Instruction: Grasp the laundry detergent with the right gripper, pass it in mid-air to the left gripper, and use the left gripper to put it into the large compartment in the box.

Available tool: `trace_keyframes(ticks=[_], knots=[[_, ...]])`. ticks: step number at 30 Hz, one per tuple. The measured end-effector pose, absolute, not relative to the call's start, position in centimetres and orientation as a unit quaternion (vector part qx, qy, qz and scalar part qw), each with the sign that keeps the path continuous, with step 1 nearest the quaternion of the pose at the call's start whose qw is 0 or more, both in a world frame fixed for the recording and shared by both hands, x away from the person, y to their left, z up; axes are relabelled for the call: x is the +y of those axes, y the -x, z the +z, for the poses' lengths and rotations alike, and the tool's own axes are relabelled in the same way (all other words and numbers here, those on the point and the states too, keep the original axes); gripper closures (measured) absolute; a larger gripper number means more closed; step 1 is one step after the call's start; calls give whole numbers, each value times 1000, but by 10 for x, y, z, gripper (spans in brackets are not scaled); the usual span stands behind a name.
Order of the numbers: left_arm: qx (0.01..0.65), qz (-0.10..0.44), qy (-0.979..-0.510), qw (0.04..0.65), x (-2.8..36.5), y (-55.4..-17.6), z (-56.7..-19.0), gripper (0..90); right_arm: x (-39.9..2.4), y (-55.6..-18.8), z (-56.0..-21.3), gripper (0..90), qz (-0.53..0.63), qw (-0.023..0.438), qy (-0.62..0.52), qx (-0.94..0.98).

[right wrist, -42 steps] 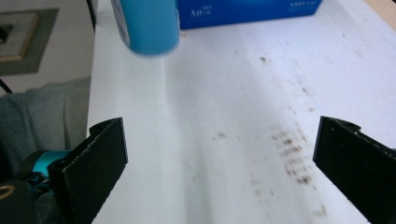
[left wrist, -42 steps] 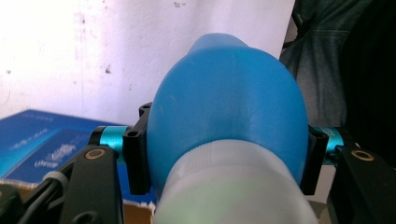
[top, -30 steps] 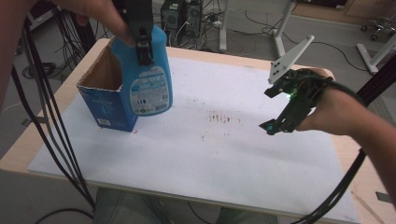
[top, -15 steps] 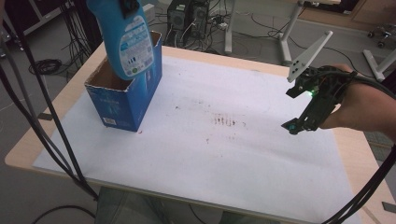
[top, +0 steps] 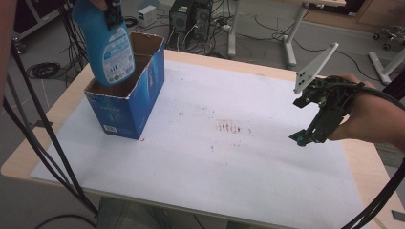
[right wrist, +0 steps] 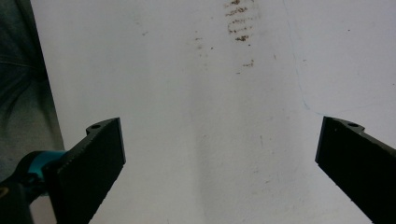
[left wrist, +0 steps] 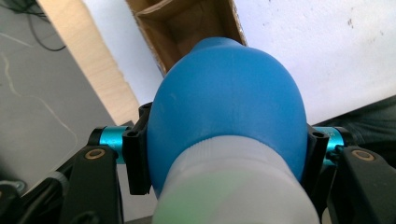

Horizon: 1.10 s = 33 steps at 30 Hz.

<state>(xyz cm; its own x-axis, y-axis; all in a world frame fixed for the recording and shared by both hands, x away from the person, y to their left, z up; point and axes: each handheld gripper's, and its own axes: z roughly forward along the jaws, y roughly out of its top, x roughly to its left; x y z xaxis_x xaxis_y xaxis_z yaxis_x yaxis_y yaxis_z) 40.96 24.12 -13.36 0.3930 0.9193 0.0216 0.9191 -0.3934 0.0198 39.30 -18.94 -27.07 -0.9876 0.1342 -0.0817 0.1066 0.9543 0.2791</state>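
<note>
A blue bottle with a white cap and a printed label hangs upside-up over the open blue cardboard box at the table's left. My left gripper is shut on the bottle near its top. From the left gripper view the bottle's blue shoulder bulges between the jaws, with the box's brown inside below it. My right gripper hovers over the right side of the white sheet, open, with nothing between its fingers.
A white sheet with brown stains covers the wooden table. Black cables hang at the left edge. Desk legs and computer cases stand on the floor beyond the table.
The left gripper has carried the bottle up and to the left, from beside the box to above its opening. The right gripper has drifted slightly right.
</note>
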Motion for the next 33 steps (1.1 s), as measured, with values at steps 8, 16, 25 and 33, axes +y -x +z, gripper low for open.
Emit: trace_keyframes(ticks=[8,16,25,33], knots=[[485,4,-875,-10,239,-417,-182,381,-191,-391,-269,6,139,54,-64,987],[389,8,-921,-25,236,-422,-236,382,-192,-390,-271,6,140,55,-69,986],[317,21,-948,-16,239,-424,-276,381,-192,-389,-273,6,134,55,-70,987],[297,14,-955,0,241,-426,-290,380,-193,-389,-279,6,134,50,-74,987]])
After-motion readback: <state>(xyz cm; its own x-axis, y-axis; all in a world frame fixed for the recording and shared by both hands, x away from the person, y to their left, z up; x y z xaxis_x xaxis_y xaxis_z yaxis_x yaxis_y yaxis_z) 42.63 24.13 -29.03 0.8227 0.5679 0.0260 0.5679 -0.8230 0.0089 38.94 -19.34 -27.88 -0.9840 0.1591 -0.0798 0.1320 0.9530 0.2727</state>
